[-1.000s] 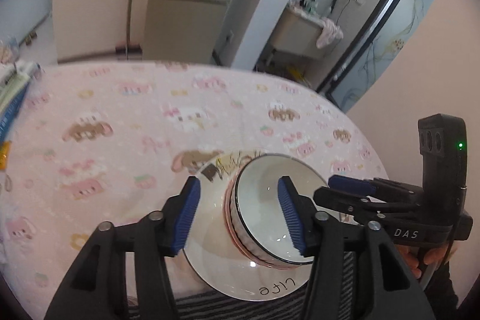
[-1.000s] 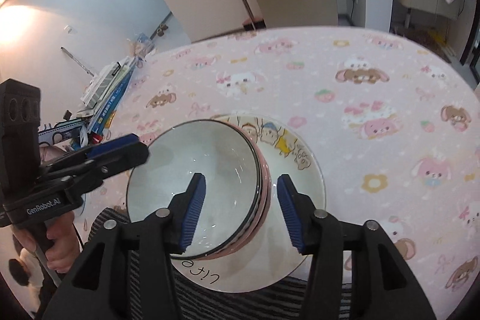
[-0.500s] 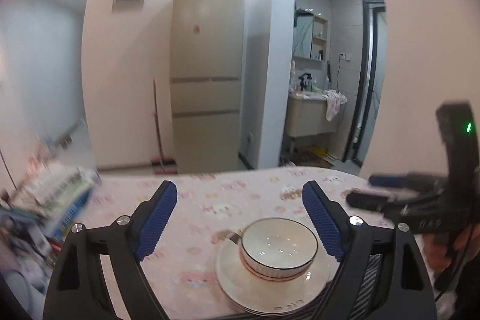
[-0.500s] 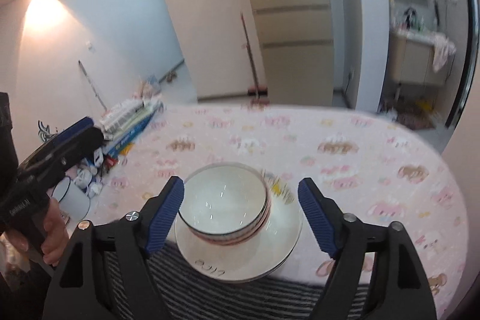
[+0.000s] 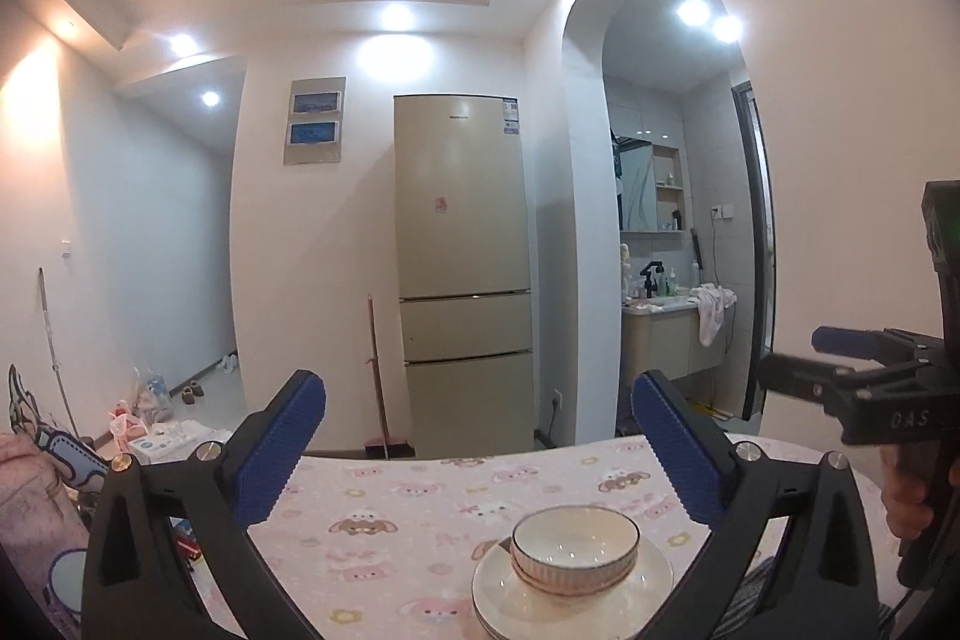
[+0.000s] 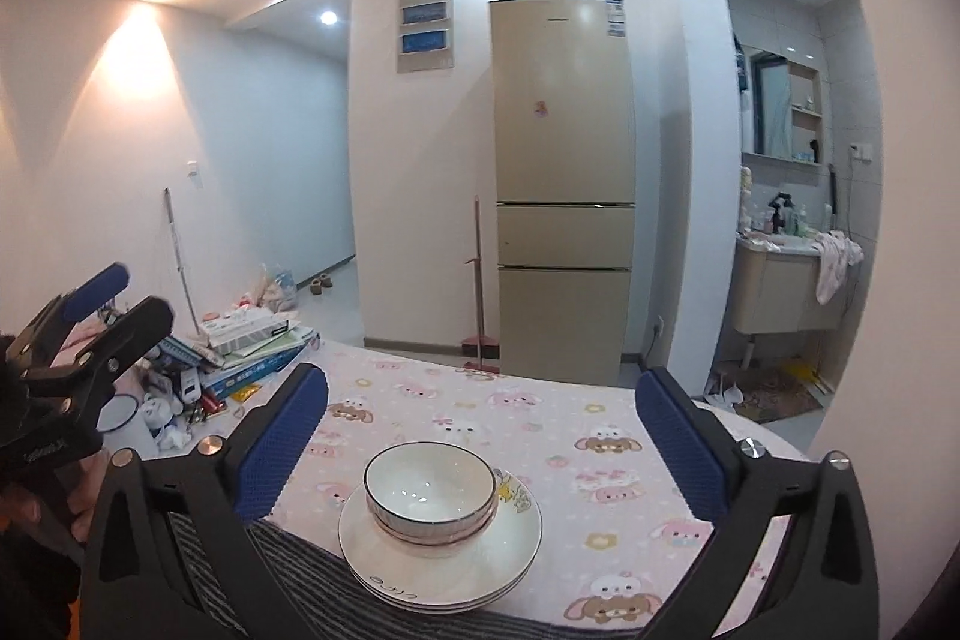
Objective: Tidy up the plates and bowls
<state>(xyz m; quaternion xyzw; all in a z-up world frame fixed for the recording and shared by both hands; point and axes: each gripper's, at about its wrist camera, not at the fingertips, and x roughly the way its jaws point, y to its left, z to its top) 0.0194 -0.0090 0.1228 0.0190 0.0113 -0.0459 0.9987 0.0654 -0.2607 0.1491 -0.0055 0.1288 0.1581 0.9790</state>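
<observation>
White bowls with a dark rim (image 6: 429, 490) sit nested on a stack of cream plates (image 6: 441, 559) on the pink cartoon tablecloth (image 6: 540, 418). The same bowls (image 5: 575, 550) and plates (image 5: 573, 601) show in the left wrist view, low and right of centre. My left gripper (image 5: 477, 445) is open, empty, raised and back from the stack. My right gripper (image 6: 480, 436) is open, empty, also raised and back. Each gripper shows in the other's view: the right gripper at the right edge (image 5: 840, 364), the left gripper at the left edge (image 6: 102, 304).
A beige fridge (image 6: 561, 184) and a broom (image 6: 477, 274) stand behind the table. Books and boxes (image 6: 246, 346) are piled at the table's far left. A striped cloth (image 6: 288, 574) lies at the near edge. A bathroom sink (image 6: 786, 280) is at the right.
Both grippers opened wide and pulled up and back from the bowls. The views tilted up from the table to the room. The stack stayed in place.
</observation>
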